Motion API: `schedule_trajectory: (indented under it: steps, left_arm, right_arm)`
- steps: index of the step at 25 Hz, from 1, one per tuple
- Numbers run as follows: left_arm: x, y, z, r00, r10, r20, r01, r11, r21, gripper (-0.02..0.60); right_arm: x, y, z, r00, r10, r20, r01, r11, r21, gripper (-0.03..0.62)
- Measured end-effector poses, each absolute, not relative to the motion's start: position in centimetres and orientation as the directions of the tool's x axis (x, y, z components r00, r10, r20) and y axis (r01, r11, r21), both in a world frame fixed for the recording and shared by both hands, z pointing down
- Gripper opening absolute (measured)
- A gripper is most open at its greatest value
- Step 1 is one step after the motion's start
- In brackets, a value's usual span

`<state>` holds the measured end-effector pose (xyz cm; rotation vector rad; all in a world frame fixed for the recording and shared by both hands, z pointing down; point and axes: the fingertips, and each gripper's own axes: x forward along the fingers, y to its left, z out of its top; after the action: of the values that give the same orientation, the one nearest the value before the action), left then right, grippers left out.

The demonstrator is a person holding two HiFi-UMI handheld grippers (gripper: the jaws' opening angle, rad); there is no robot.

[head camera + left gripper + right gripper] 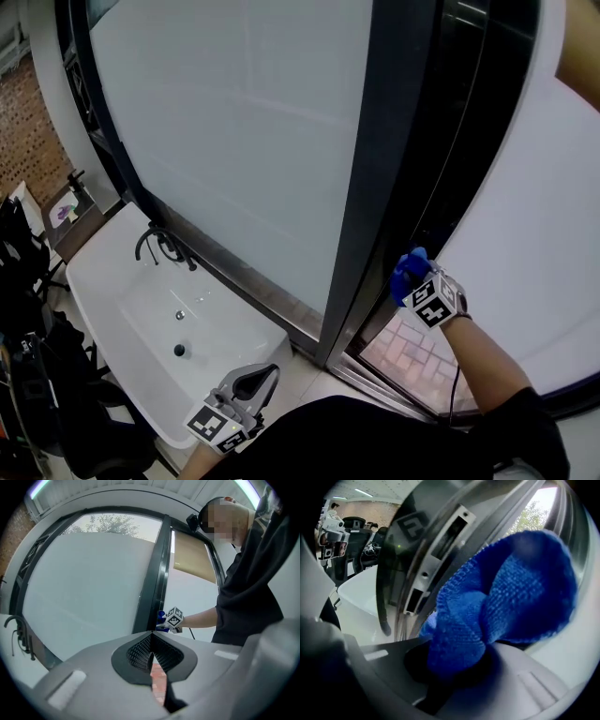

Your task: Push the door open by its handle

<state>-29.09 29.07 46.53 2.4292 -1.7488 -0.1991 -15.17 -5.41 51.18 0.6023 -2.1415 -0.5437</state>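
A tall glass door with a dark metal frame stands ahead, slightly ajar. My right gripper is shut on a bunched blue cloth and holds it against the door's edge at about waist height. In the right gripper view the cloth fills the middle, beside the door edge's metal latch plate. I cannot make out a handle. My left gripper hangs low and apart from the door, shut and empty. Its view shows the pads meeting at the tip, with the right gripper beyond.
A white basin with a black faucet stands to the left below frosted glass. Pink paving shows through the door gap. Dark bags and chairs crowd the far left.
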Motion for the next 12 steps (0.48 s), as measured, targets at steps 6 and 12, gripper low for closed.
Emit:
schedule_trajectory:
  steps: [6,12]
  left_arm:
    - [-23.9,25.2,46.3,0.328,-0.945,0.005,-0.933,-0.323,0.161,-0.002]
    - [-16.9,19.0,44.3,0.253,-0.967,0.010,-0.954,-0.248,0.169,-0.002]
  right_arm:
    - [-13.9,-11.6,51.8,-0.517,-0.578,0.632,-0.245,0.807,0.537,0.003]
    - [-12.2,-18.6,50.0,-0.530,-0.532,0.660,-0.257,0.843,0.473,0.006]
